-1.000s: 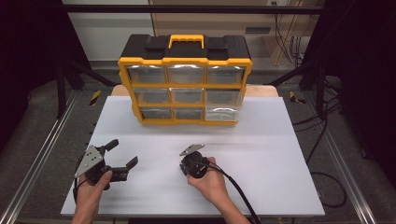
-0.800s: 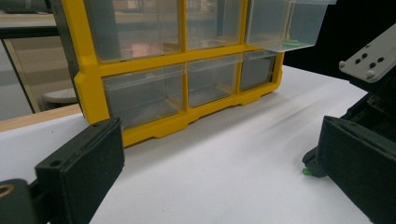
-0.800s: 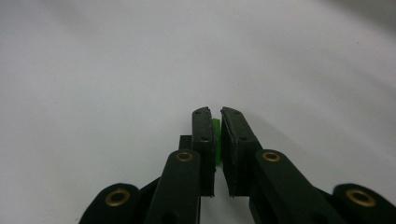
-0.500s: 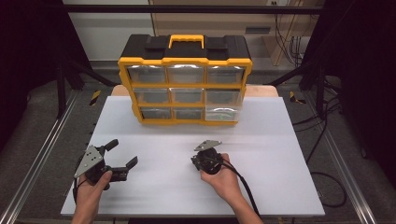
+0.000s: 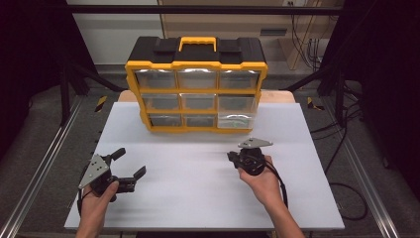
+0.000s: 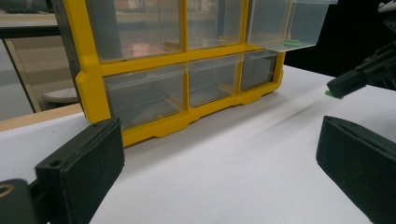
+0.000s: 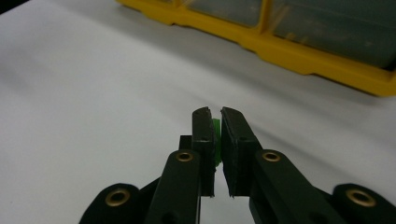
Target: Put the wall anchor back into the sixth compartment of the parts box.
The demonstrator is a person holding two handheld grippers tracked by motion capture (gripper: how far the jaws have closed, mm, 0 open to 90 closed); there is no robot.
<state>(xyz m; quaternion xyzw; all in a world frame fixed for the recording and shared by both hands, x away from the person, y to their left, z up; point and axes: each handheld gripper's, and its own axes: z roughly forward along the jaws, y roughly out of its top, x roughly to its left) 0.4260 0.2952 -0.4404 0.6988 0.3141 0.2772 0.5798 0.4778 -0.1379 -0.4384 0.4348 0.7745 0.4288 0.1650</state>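
Two black two-jaw grippers work over the white table (image 5: 198, 198). At about five o'clock from the yellow-and-black plastic drawer cabinet (image 5: 196, 84), the right gripper (image 7: 215, 135) has its jaws pinched nearly together on a small flat green piece (image 7: 216, 140), held above the tabletop just before the cabinet's yellow base. One clear drawer (image 5: 236, 120) at the cabinet's lower right stands pulled out. At seven o'clock from the cabinet, well apart from it, the left gripper (image 5: 130, 163) rests with its jaws spread wide, nothing between them.
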